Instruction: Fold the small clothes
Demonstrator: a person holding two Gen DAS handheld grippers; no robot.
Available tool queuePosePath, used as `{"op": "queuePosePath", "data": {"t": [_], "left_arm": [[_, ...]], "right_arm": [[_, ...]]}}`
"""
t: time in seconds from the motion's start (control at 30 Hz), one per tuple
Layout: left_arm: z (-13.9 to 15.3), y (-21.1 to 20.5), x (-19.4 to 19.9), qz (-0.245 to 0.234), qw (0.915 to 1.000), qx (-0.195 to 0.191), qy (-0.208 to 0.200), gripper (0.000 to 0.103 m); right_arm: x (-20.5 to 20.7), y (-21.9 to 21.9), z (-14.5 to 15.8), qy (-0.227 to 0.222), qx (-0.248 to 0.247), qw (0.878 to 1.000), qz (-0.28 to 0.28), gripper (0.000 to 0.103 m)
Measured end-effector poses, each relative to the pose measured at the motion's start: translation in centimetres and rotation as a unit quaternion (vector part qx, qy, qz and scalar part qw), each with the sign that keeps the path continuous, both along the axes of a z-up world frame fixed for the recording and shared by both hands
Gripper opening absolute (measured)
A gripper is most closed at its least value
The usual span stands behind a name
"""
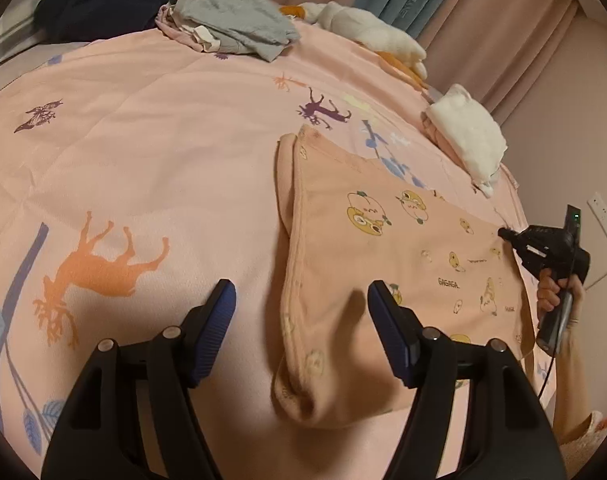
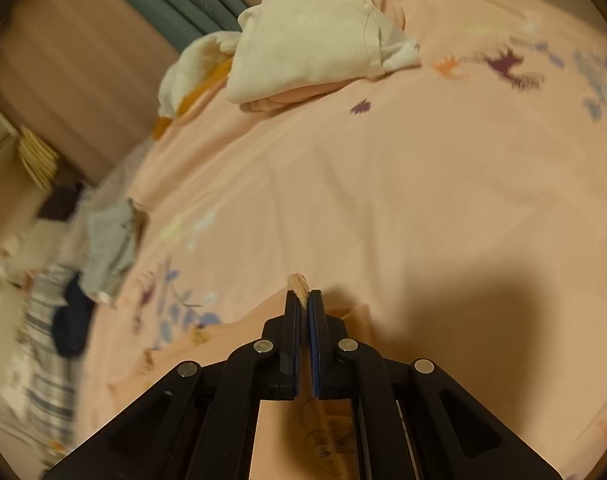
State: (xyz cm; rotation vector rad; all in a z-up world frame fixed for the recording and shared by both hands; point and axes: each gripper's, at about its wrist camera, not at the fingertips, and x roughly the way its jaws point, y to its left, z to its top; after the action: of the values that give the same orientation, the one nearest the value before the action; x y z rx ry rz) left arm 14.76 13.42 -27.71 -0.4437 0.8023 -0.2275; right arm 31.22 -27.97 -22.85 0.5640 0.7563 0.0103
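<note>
On bedspread (image 1: 151,152), one peach garment (image 1: 383,248) (pinched), two hand-held grippers

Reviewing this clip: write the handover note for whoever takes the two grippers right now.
Left gripper: open, empty, over the near edge of the peach printed garment.
Right gripper: shut on that garment's far edge.
Garment lies partly folded on the pink bedspread.
Done: white folded pile at the bed's edge.
Left: finish this fold; grey clothes heap is still unfolded.
</note>
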Motion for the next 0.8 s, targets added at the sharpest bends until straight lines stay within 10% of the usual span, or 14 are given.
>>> {"op": "queuePosePath", "data": {"t": [0.27, 0.5, 0.67, 0.8], "left_arm": [[-0.1, 0.4, 0.5, -0.002, 0.9999, -0.016, 0.003, 0.073], [-0.3, 0.7, 0.6, -0.001, 0.9995, -0.030, 0.003, 0.076], [-0.4, 0.8, 0.7, 0.007, 0.9990, -0.045, 0.001, 0.078], [-0.3, 0.3, 0.3, 0.005, 0.9997, -0.024, -0.005, 0.078]], "right_arm": [[0.5, -0.1, -1.2, 0.052, -0.034, 0.998, -0.001, 0.006], [-3.2, 1.6, 2.7, 0.001, -0.058, 0.997, 0.047, 0.006], [-4.7, 4.0, -1.2, 0.086, -0.198, 0.975, 0.045, 0.006], [-6.5, 1.8, -1.9, 0.069, -0.127, 0.990, 0.012, 0.008]]}}
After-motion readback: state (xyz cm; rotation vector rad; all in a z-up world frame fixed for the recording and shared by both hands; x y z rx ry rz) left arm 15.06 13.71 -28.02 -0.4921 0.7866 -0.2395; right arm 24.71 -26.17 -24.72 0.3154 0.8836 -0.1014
